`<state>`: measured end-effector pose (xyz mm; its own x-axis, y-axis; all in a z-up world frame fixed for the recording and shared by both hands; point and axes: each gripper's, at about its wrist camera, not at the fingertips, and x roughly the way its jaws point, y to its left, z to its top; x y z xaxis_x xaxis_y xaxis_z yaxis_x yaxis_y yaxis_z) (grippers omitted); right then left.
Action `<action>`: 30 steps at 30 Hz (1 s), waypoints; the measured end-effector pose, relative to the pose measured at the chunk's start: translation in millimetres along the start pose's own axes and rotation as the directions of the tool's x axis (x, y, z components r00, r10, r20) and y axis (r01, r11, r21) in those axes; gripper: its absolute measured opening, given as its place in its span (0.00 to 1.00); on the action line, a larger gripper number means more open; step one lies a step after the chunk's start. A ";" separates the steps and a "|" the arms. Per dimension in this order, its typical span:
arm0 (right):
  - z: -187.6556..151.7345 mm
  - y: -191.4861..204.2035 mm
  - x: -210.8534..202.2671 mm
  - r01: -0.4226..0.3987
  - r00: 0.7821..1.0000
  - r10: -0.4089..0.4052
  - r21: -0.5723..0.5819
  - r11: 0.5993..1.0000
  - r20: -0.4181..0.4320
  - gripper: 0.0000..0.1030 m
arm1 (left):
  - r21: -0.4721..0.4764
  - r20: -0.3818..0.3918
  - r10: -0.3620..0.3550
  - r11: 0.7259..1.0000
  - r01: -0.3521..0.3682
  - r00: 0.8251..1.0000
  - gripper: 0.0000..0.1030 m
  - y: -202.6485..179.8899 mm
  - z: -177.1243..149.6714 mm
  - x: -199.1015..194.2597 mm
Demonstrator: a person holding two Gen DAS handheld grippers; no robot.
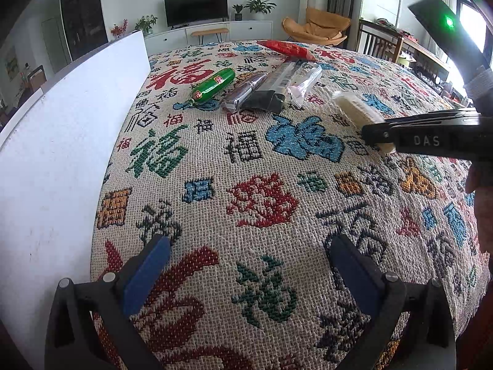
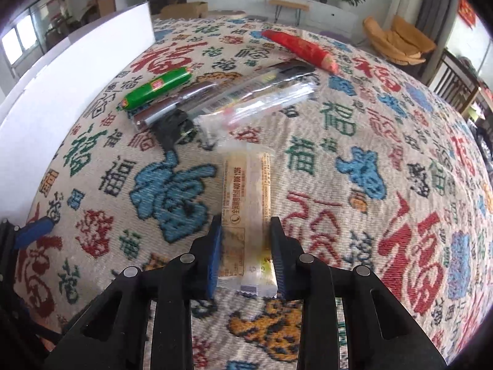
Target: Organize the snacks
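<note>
The pale wafer packet (image 2: pixel 248 215) is clamped by the right tongs (image 2: pixel 246 246) on the patterned surface (image 2: pixel 369 123), near the row beside the green sausage (image 2: pixel 155 89); the left tongs (image 1: pixel 246 274) are held wide, empty; next, alignment with that row is called for

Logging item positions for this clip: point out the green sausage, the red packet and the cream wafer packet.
green sausage (image 1: pixel 213 86), left wrist view, mid casing.
red packet (image 2: pixel 303 48), right wrist view, middle of wrapper.
cream wafer packet (image 2: pixel 246 191), right wrist view, printed face ahead of the fingers.

Coarse woven cloth (image 2: pixel 339 141) lies under glossy plastic snack wrappers (image 2: pixel 246 197), beside a smooth matt white board (image 1: pixel 61 141).
</note>
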<state>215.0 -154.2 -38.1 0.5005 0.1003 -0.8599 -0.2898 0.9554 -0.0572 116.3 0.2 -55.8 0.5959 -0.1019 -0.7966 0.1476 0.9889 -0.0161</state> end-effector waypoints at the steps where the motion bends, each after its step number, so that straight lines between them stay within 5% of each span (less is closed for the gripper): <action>1: -1.5 -12.4 -1.3 0.020 1.000 -0.020 0.026 0.999 0.009 0.30 | 0.000 0.000 0.000 1.000 0.000 1.000 1.00 0.0 0.0 0.0; 10: -14.2 -125.0 -4.4 0.104 0.992 -0.118 0.234 0.967 0.049 0.38 | 0.000 0.000 -0.001 1.000 0.001 1.000 1.00 -0.1 0.1 -0.2; 13: -24.5 -132.2 0.1 0.084 0.992 -0.103 0.230 0.970 0.070 0.63 | 0.000 0.000 0.000 1.000 0.000 1.000 1.00 -0.1 0.3 -0.3; 22: -32.5 -128.9 2.7 0.076 0.988 -0.103 0.212 0.974 0.119 0.77 | 0.000 0.001 0.001 1.000 -0.001 1.000 1.00 -0.3 0.2 -0.4; 30: -33.5 -130.6 2.9 0.075 0.988 -0.102 0.215 0.974 0.118 0.79 | 0.000 0.001 0.000 1.000 0.000 1.000 1.00 -0.1 0.4 -0.1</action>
<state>227.0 -288.0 -50.1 0.6203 0.0343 -0.7836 -0.0691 0.9975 -0.0110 116.5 0.1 -55.5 0.5963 -0.1022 -0.7962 0.1481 0.9888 -0.0160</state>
